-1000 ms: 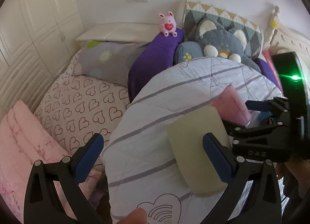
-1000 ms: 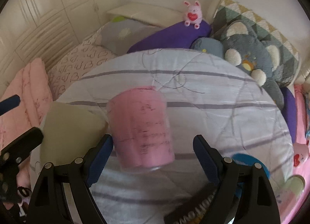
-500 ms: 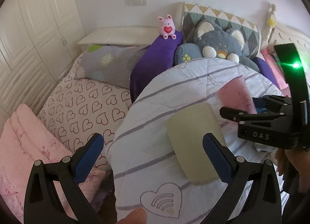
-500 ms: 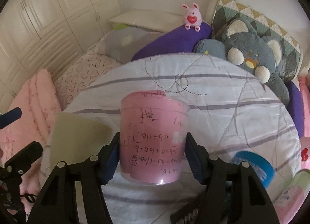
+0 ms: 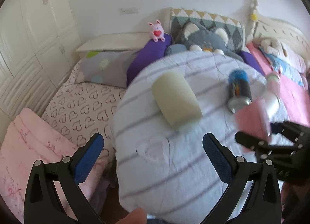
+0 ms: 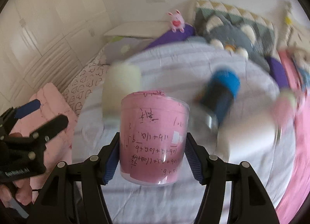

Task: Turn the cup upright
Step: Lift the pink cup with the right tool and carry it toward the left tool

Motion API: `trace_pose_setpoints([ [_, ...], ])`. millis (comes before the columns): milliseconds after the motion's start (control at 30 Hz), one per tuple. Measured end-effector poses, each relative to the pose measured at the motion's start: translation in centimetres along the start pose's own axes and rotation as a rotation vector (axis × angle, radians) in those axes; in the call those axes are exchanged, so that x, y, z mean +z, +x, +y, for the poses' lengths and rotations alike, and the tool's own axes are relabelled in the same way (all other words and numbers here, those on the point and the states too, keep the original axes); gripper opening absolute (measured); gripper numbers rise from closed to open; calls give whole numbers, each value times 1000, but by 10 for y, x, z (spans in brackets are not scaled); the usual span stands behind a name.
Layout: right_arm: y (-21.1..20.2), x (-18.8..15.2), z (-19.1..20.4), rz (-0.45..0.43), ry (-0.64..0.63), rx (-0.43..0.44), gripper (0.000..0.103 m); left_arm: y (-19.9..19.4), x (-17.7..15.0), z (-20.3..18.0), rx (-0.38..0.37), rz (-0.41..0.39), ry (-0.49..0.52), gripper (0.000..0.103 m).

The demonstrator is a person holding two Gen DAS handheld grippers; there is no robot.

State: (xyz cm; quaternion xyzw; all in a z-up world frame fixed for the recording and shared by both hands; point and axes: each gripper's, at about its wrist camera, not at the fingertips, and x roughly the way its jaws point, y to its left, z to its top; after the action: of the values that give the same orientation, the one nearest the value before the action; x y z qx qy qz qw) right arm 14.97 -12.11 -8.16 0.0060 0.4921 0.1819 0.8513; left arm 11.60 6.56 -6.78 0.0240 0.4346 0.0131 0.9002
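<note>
In the right wrist view, the right tongs (image 6: 152,153) are clamped on the pink cup (image 6: 153,136), their blue pads pressing its sides at 9 and 3 o'clock; the cup sits between them with handwriting upside down on its wall. In the left wrist view the left tongs (image 5: 153,153) stand wide with nothing between the pads. Beyond them, toward 12 o'clock, a pale green cup (image 5: 175,100) lies on its side on the striped quilt (image 5: 166,166). A blue can (image 5: 239,90) lies at about 2 o'clock. Farthest, a grey plush cat (image 5: 205,38) rests against the headboard.
</note>
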Motion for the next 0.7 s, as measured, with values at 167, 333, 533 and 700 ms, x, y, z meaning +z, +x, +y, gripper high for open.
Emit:
trace_pose_setpoints([
  [167, 10, -50, 0, 37, 88, -3, 63, -12, -36, -11, 7, 29, 30, 103],
  [333, 27, -76, 2, 56, 117, -1, 64, -17, -55, -16, 20, 55, 32, 103],
  [533, 4, -80, 12, -12, 84, -5, 89, -38, -59, -22, 13, 26, 29, 103],
  [700, -32, -92, 10, -90, 63, -42, 89, -59, -58, -34, 2, -11, 27, 103],
])
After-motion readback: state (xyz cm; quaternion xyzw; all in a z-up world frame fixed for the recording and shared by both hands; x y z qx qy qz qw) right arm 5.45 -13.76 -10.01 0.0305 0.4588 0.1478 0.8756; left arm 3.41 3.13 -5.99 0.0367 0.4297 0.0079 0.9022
